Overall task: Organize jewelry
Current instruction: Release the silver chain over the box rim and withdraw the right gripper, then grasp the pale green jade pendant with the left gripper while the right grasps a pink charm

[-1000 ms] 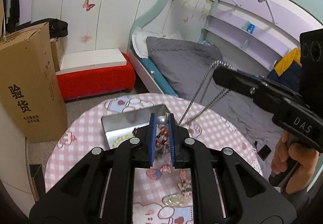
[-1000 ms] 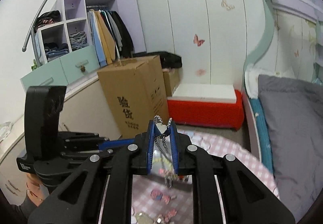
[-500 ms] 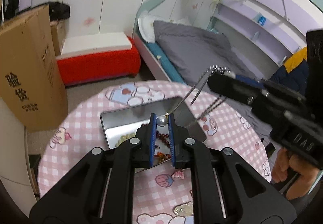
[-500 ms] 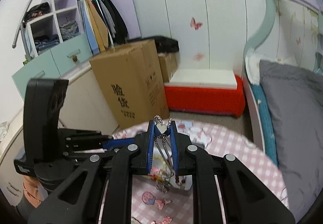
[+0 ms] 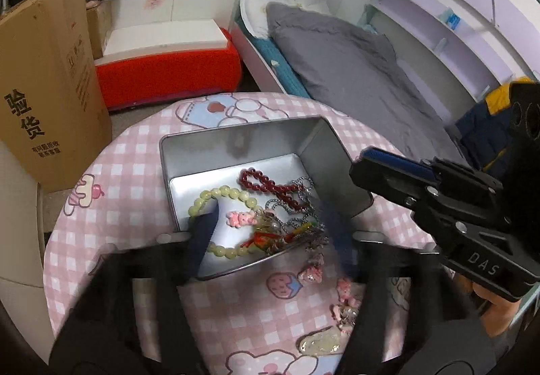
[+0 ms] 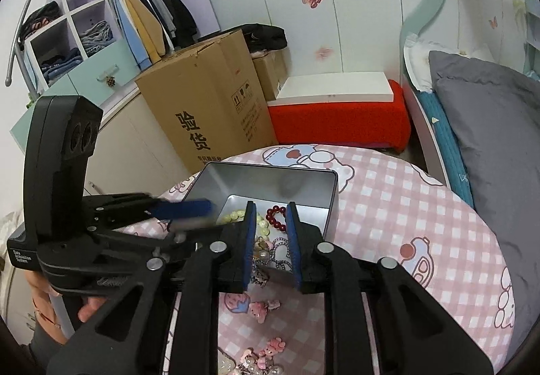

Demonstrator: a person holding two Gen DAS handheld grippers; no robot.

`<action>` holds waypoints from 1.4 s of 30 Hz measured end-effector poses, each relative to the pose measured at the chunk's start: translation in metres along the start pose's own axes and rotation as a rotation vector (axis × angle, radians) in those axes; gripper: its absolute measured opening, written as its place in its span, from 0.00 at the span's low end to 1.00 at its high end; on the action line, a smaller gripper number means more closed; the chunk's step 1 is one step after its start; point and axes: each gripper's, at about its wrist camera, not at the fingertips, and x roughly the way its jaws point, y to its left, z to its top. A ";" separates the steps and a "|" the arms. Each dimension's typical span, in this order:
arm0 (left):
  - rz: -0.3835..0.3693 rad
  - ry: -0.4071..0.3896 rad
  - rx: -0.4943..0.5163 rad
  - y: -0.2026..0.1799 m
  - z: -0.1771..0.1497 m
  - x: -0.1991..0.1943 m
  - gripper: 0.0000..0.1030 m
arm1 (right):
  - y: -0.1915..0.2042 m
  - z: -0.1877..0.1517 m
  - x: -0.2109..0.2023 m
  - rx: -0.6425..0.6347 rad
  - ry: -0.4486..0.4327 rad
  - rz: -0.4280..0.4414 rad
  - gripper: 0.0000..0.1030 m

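Over the pink checked tablecloth (image 5: 135, 172), mid-frame in both views, sits the open metal tin (image 5: 236, 145) with jewelry already in it: a pale bead bracelet (image 5: 229, 194), a dark red bead bracelet (image 5: 270, 184), silver chains (image 5: 297, 206) and a pink charm (image 5: 239, 218). Above its near edge the left gripper (image 5: 270, 240) has its jaws spreading wide, nothing pinched between them. The right gripper (image 6: 270, 240) is opening too, its pads just apart over the chains, apparently letting go. Much looks sorted, but small pink charms (image 6: 263, 305) and a pearly hair clip (image 5: 320, 344) remain loose on the cloth at the bottom of frame.
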 end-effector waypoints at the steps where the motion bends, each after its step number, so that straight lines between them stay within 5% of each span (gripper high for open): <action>1: -0.004 -0.012 0.001 0.000 -0.001 -0.004 0.64 | 0.000 0.000 -0.003 0.003 -0.007 -0.003 0.17; 16: 0.074 -0.100 0.078 -0.033 -0.054 -0.054 0.64 | 0.005 -0.040 -0.059 0.004 -0.046 -0.045 0.28; 25: 0.070 0.014 0.121 -0.057 -0.119 -0.028 0.64 | 0.007 -0.090 -0.063 0.036 0.011 -0.062 0.31; 34: 0.098 0.058 0.140 -0.066 -0.137 -0.010 0.63 | 0.000 -0.106 -0.063 0.070 0.028 -0.072 0.34; 39: 0.152 0.059 0.189 -0.070 -0.138 -0.004 0.44 | -0.001 -0.106 -0.061 0.065 0.027 -0.084 0.36; 42: 0.161 0.050 0.207 -0.070 -0.137 -0.004 0.41 | -0.003 -0.107 -0.057 0.069 0.036 -0.084 0.37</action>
